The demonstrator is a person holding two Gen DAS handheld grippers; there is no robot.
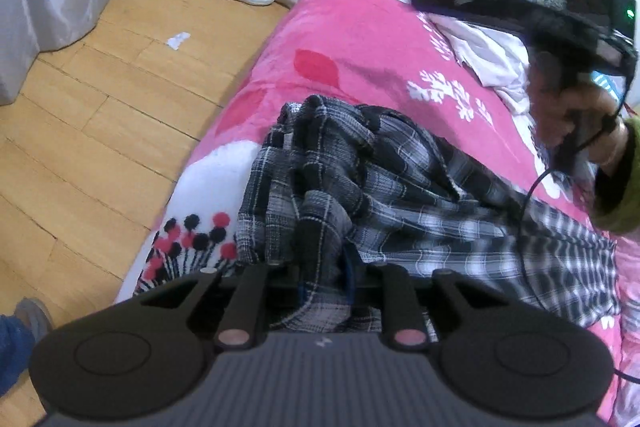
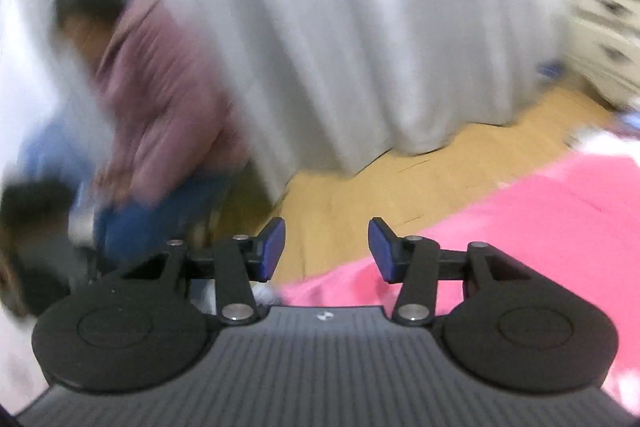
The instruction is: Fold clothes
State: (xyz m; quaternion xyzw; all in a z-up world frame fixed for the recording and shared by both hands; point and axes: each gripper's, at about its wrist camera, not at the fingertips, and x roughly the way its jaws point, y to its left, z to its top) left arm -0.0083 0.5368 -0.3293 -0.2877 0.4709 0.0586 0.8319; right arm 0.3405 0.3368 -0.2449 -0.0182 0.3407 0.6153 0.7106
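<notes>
And here's the plaid garment (image 1: 384,195), grey, black and white checks, lying in a rumpled heap on the pink bedspread (image 1: 360,39), near the bed's edge above the wooden floor (image 1: 100,131). The left hand-held gripper (image 1: 320,267) is right in it: cloth bunches up between its two fingers, which stand close together, so it looks to be pinching a fold of the plaid, though the pads themselves are buried under fabric. Over on the other side, the right hand-held gripper (image 2: 326,251) is spread wide, blue pads (image 2: 274,251) well apart, nothing between them, pointing off toward the grey curtain (image 2: 360,27) in a blurred view. Now, the handling: this is soft, light woven cloth, limp, no stiffness at all, so it should drape and sag from whatever point holds it, and a pinch could gather several layers at once. A hem edge or corner seems the better hold than the bunched middle; which edge is which cannot be told in this heap. More clothes, white and dark (image 1: 492,47), lie further up the bed.
</notes>
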